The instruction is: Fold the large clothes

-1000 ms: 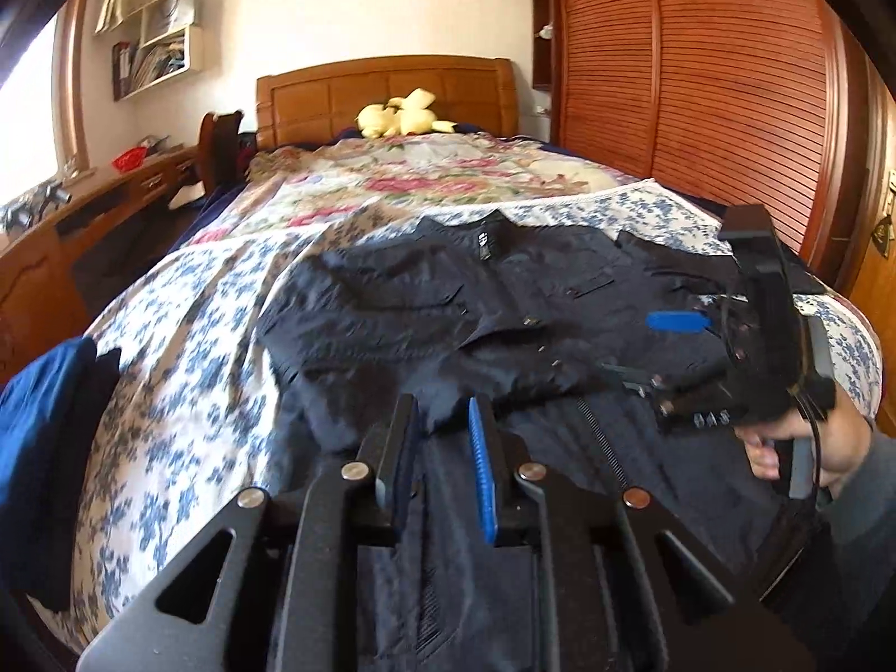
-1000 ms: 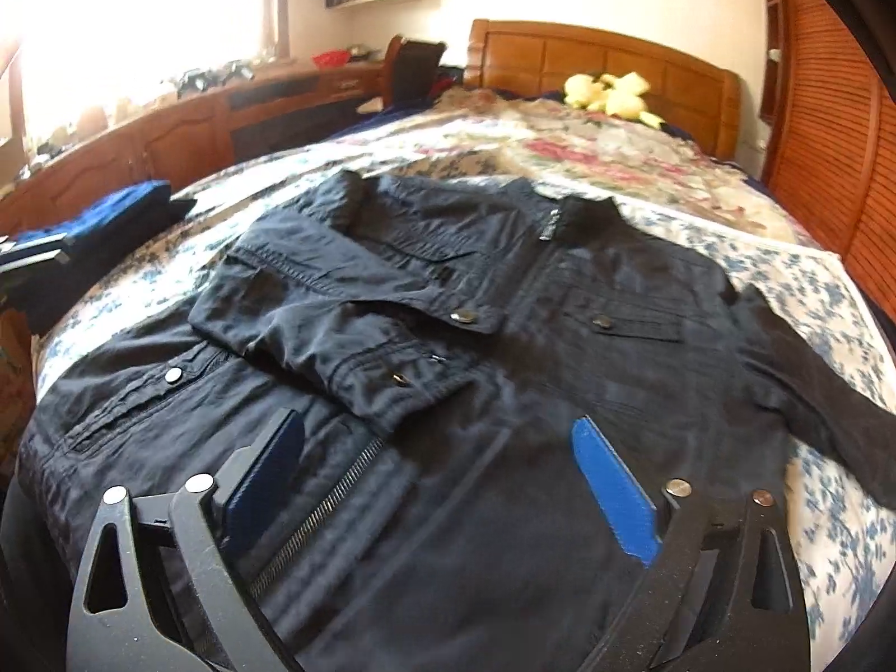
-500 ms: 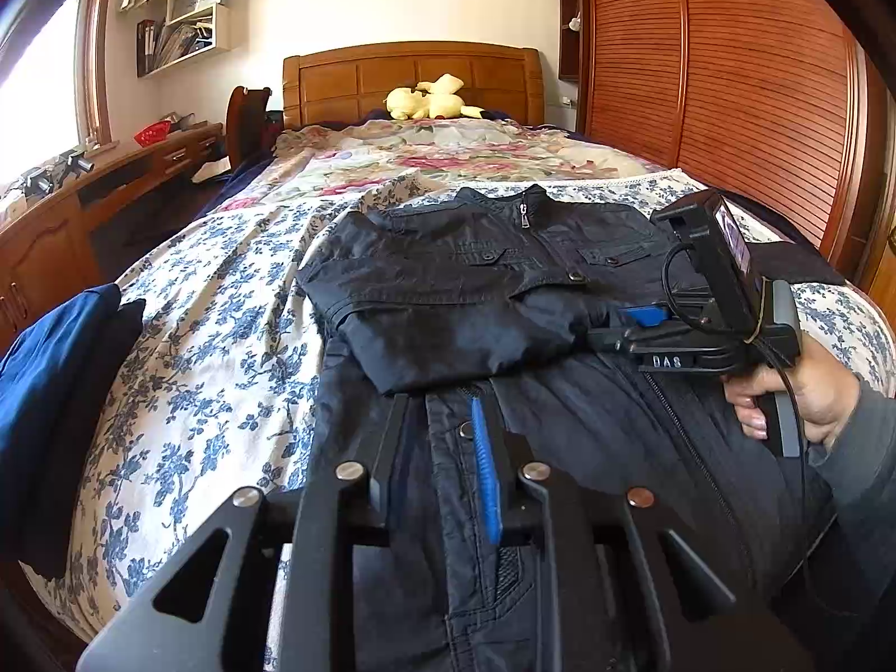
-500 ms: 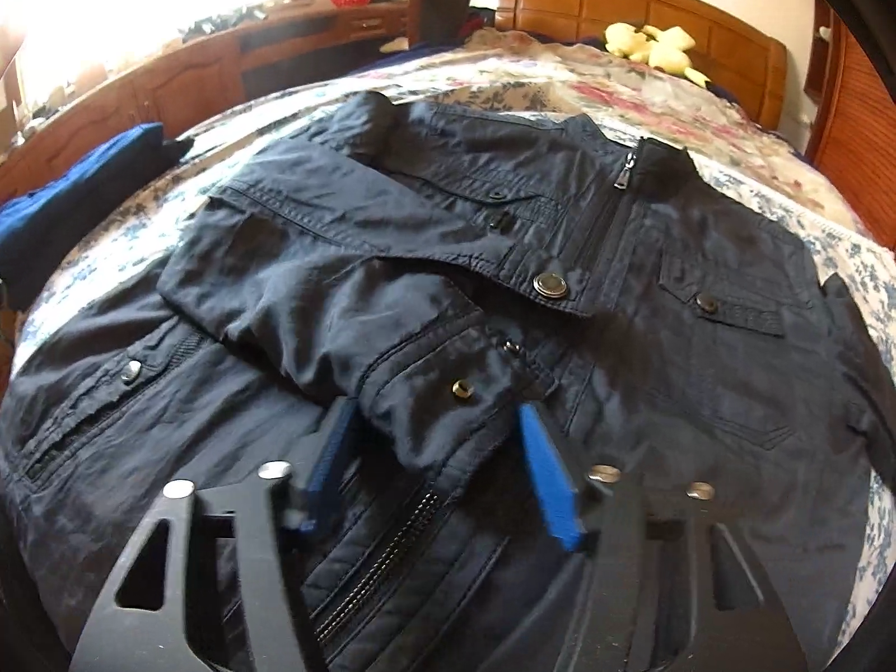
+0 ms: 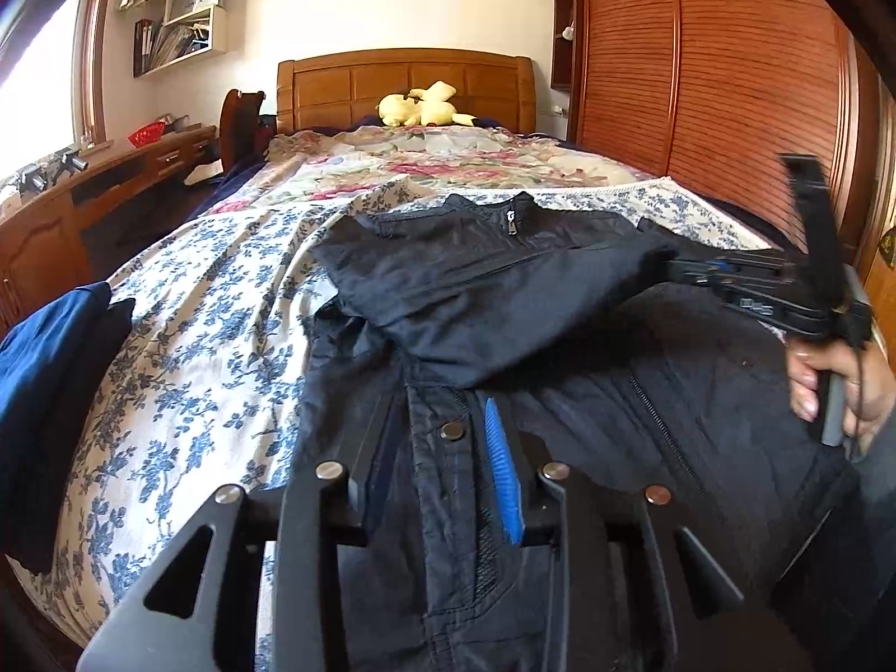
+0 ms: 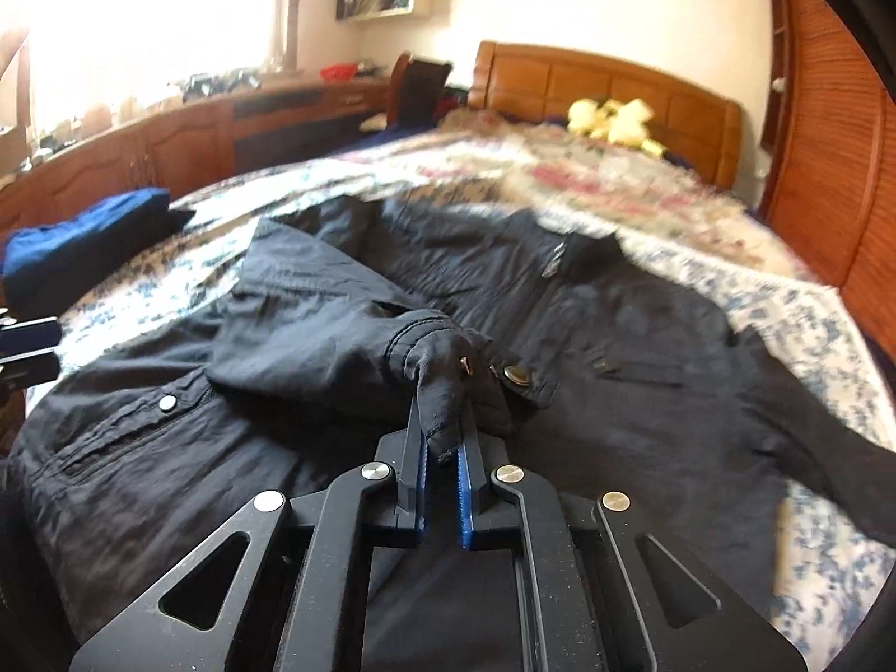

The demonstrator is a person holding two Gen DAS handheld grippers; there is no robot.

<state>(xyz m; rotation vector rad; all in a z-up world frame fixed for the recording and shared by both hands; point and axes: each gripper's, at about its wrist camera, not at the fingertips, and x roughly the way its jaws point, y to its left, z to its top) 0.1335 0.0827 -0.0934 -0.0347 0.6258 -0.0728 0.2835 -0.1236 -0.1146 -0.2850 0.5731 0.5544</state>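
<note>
Right wrist view: the right gripper (image 6: 442,437) pinches a sleeve cuff (image 6: 442,386) of the dark jacket (image 6: 644,392) spread on the bed (image 6: 812,325).

Its blue pads (image 6: 463,493) have just been closing and now clamp the bunched cuff fabric at 6 o'clock; the sleeve runs off toward 10 o'clock across the jacket's chest, and a folded blue garment (image 6: 89,235) lies at 9 o'clock. From the left wrist, the left gripper (image 5: 442,448) sits low at 6 o'clock over the jacket's snap-button placket (image 5: 448,448); its jaws have just been opening, and the placket lies between the fingers, though whether the pads press it I cannot tell. A hand (image 5: 840,386) at 3 o'clock carries the right gripper, and a yellow plush toy (image 5: 423,106) rests at 12 o'clock by the wooden headboard (image 5: 336,84).
</note>
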